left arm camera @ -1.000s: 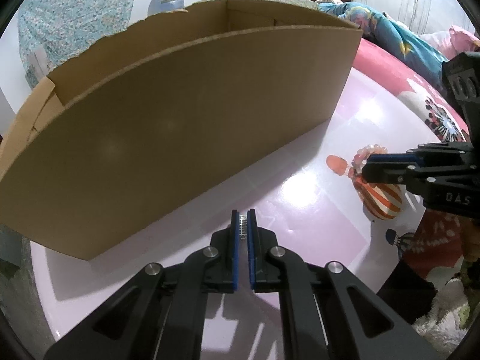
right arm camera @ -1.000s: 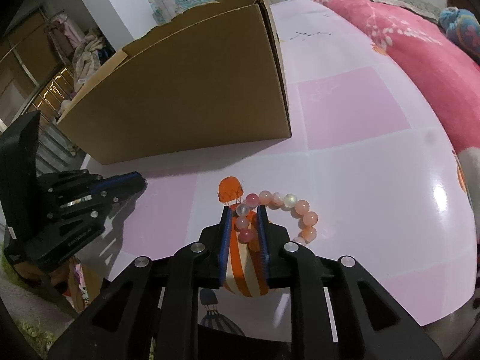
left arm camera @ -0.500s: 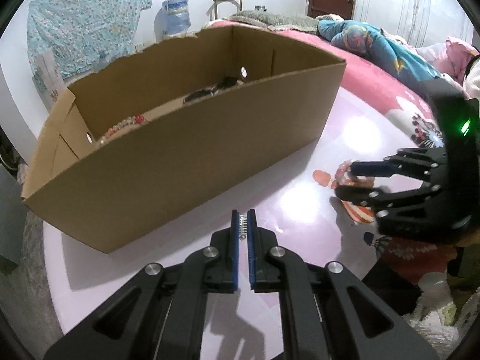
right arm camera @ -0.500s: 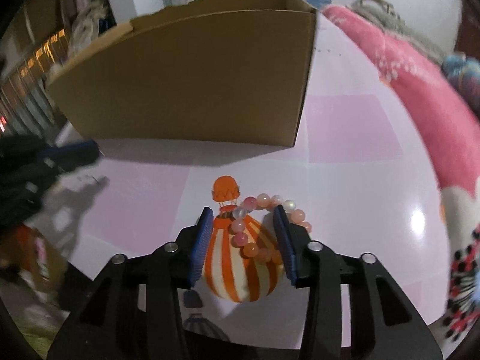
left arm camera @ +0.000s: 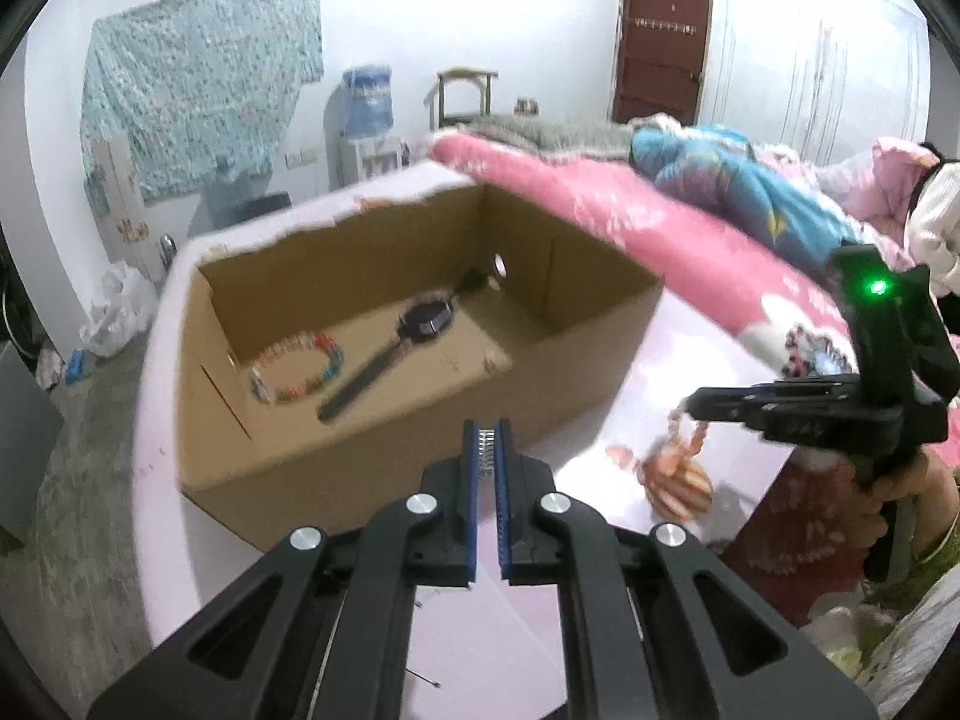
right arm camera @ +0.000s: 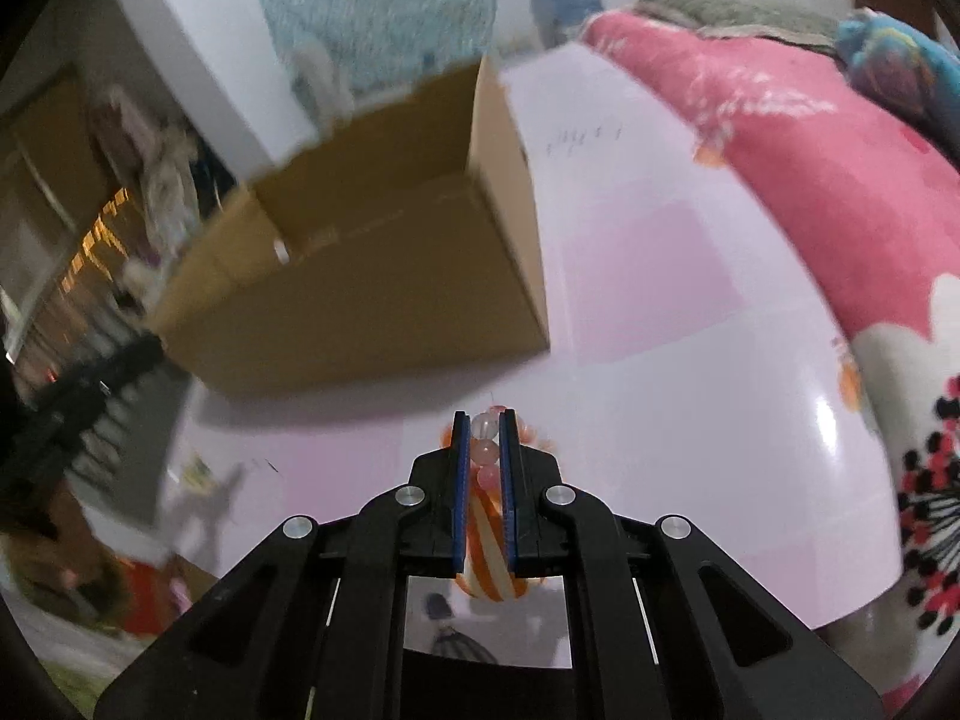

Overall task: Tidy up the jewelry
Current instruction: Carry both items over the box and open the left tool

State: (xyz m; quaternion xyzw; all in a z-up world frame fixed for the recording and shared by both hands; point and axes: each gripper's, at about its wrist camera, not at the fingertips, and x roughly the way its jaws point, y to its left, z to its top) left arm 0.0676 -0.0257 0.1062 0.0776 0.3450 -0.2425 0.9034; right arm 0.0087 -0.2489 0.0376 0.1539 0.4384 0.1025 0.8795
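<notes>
A brown cardboard box [left arm camera: 576,360] [right arm camera: 384,324] stands open on the pink table. Inside it lie a colourful bead bracelet [left arm camera: 297,375] and a black watch [left arm camera: 420,324]. My right gripper [right arm camera: 483,426] [left arm camera: 690,405] is shut on a pink bead bracelet [right arm camera: 485,438], which hangs from its tips above the table in the left wrist view [left arm camera: 687,441]. My left gripper [left arm camera: 486,432] is shut and empty, raised in front of the box's near wall.
The glossy pink table [right arm camera: 690,360] bears an orange striped balloon print [right arm camera: 489,576] under the right gripper. A pink blanket [right arm camera: 810,132] lies along the table's far right side. The table's edge drops to a grey floor [left arm camera: 78,480] at left.
My right gripper closed on the pink bead bracelet and lifted it off the table. My left gripper rose, so the box's inside shows.
</notes>
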